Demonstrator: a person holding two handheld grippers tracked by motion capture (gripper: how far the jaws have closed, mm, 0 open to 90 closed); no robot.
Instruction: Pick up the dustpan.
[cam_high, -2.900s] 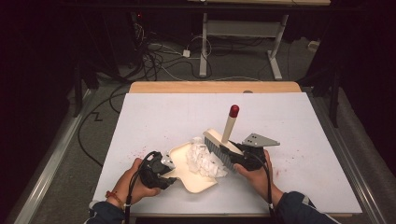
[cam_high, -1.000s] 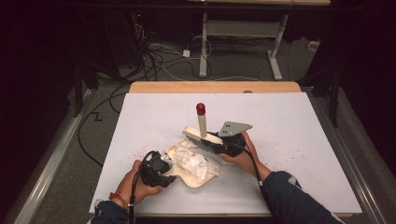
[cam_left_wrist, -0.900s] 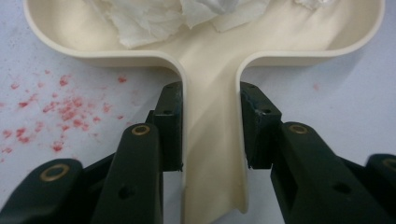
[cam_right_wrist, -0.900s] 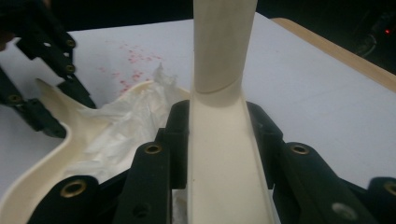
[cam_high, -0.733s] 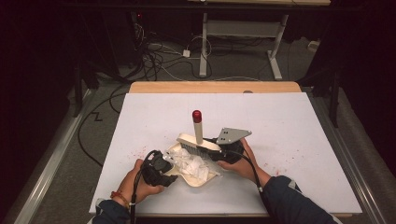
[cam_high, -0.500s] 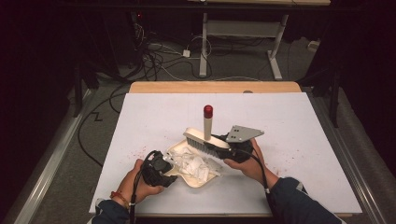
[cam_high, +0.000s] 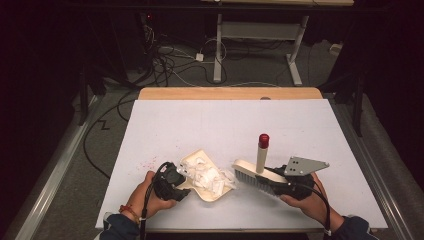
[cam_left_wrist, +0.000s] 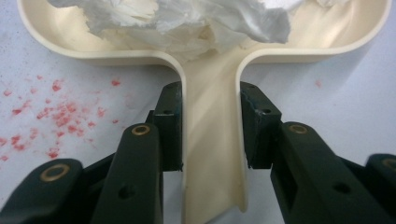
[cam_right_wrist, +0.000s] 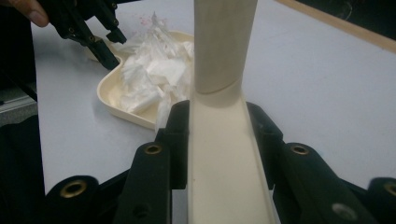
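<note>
Left gripper (cam_left_wrist: 210, 135): clamped on pan (cam_high: 200, 161) handle, near front edge of surface (cam_high: 310, 125).
Right gripper (cam_right_wrist: 219, 140): grasping brush (cam_high: 255, 176).
Paper (cam_high: 210, 176): heaped in pan.
Advice: keep pan lip flat; sweep low toward it.

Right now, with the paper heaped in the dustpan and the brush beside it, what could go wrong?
1. The paper is heaped above the dustpan's low rim, so tilting or lifting it could spill scraps.
2. The left gripper clamps only the narrow handle; the pan might twist.
3. The brush sits near the pan's mouth, so another stroke could flick paper out over the table.
</note>
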